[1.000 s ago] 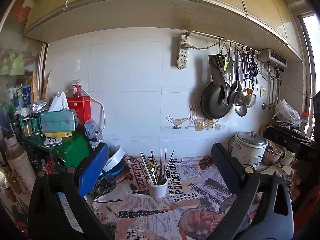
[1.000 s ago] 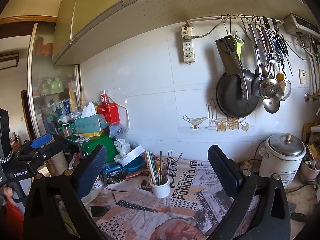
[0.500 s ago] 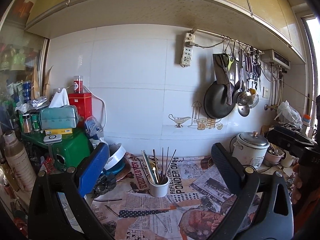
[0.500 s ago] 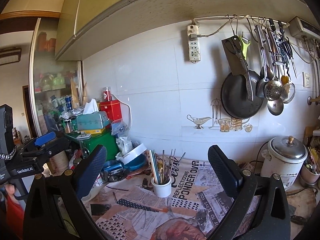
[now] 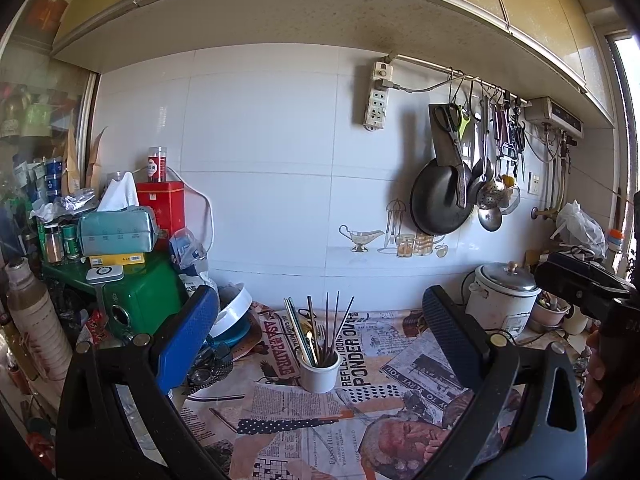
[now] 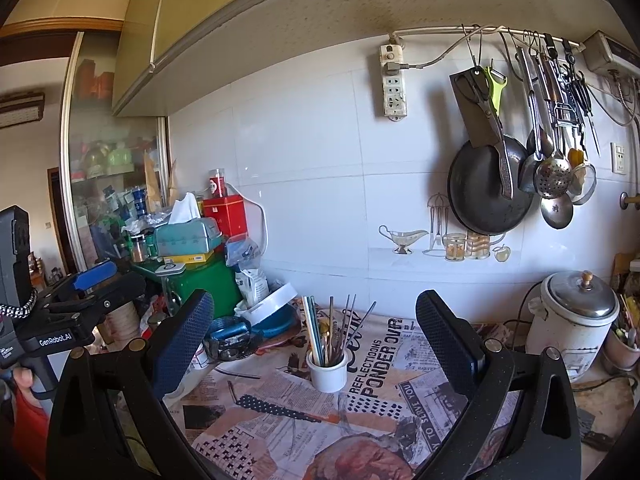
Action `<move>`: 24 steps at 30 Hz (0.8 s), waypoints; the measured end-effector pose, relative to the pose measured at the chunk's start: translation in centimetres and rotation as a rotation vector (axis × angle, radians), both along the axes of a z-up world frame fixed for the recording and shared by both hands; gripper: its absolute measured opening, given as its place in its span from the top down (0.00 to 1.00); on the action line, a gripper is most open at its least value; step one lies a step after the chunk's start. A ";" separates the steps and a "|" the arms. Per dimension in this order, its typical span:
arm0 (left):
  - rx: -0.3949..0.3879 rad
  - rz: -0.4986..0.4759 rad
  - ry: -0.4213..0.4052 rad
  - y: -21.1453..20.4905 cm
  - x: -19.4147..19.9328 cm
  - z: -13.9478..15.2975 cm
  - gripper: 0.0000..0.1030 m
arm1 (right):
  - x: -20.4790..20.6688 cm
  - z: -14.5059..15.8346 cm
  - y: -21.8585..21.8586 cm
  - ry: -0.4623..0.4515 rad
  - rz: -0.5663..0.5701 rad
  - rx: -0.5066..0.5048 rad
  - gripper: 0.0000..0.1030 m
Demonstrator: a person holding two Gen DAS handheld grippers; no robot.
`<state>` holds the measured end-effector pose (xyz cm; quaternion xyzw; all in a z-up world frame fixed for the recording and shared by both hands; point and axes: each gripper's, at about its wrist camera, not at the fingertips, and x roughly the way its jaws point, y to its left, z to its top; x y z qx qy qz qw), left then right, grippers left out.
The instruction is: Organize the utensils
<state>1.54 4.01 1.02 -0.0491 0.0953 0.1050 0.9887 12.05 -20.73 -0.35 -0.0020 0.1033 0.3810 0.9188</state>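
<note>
A white cup [image 5: 319, 372] stands on the newspaper-covered counter and holds several chopsticks and thin metal utensils [image 5: 320, 330]. It also shows in the right wrist view [image 6: 327, 370]. My left gripper [image 5: 316, 336] is open and empty, held back from the cup, which sits between its fingers in the view. My right gripper [image 6: 316, 336] is open and empty too, also short of the cup. A dark dotted-handled utensil [image 6: 280, 408] lies flat on the newspaper in front of the cup.
A wall rail [image 6: 520, 34] carries a black pan [image 6: 486, 188], cleaver, scissors, ladles and skimmers. A rice cooker [image 6: 572, 324] stands at the right. Green box [image 5: 140, 300], tissue box [image 5: 116, 228], red tin and stacked bowls [image 6: 268, 312] crowd the left.
Both grippers have drifted slightly, so the scene sits a little lower and to the right in view. Both stay open and empty. The cup has not moved.
</note>
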 end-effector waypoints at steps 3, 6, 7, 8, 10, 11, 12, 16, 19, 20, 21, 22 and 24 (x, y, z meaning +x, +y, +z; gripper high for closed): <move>0.001 -0.004 0.000 0.0 0.1 -0.1 0.01 | 0.0 0.0 0.1 -0.001 0.000 0.000 0.02; 0.005 -0.007 -0.002 0.0 0.1 -0.1 0.01 | 0.0 0.0 0.0 -0.001 0.003 0.000 0.02; 0.006 -0.009 -0.003 0.0 0.1 -0.1 0.01 | 0.0 0.0 0.1 -0.002 0.003 -0.001 0.02; 0.006 -0.012 -0.003 0.0 0.1 -0.1 0.01 | 0.0 0.0 0.1 -0.004 0.003 -0.002 0.02; 0.005 -0.017 -0.002 0.0 0.1 -0.1 0.01 | -0.1 0.0 0.2 -0.006 0.001 -0.005 0.02; 0.005 -0.018 -0.001 -0.1 0.1 -0.1 0.01 | -0.1 0.0 0.2 -0.006 0.001 -0.006 0.02; 0.005 -0.021 0.000 0.0 0.1 -0.1 0.01 | -0.1 0.0 0.3 -0.005 0.001 -0.005 0.02; 0.004 -0.029 -0.001 0.0 0.2 -0.1 0.01 | -0.1 0.0 0.2 -0.006 0.002 -0.004 0.02; -0.001 -0.039 -0.003 0.1 0.2 0.0 0.01 | -0.1 0.0 0.2 -0.007 0.002 -0.003 0.02; -0.002 -0.042 -0.004 0.2 0.2 0.0 0.01 | -0.2 0.0 0.2 -0.008 0.000 -0.003 0.02; -0.001 -0.044 -0.006 0.2 0.2 0.0 0.01 | -0.2 0.1 0.3 -0.008 -0.001 -0.003 0.02; 0.000 -0.046 -0.007 0.2 0.2 0.1 0.01 | -0.2 0.1 0.3 -0.008 -0.002 -0.002 0.02; 0.002 -0.050 -0.012 0.1 0.1 0.1 0.01 | -0.2 0.1 0.3 -0.009 -0.003 -0.001 0.02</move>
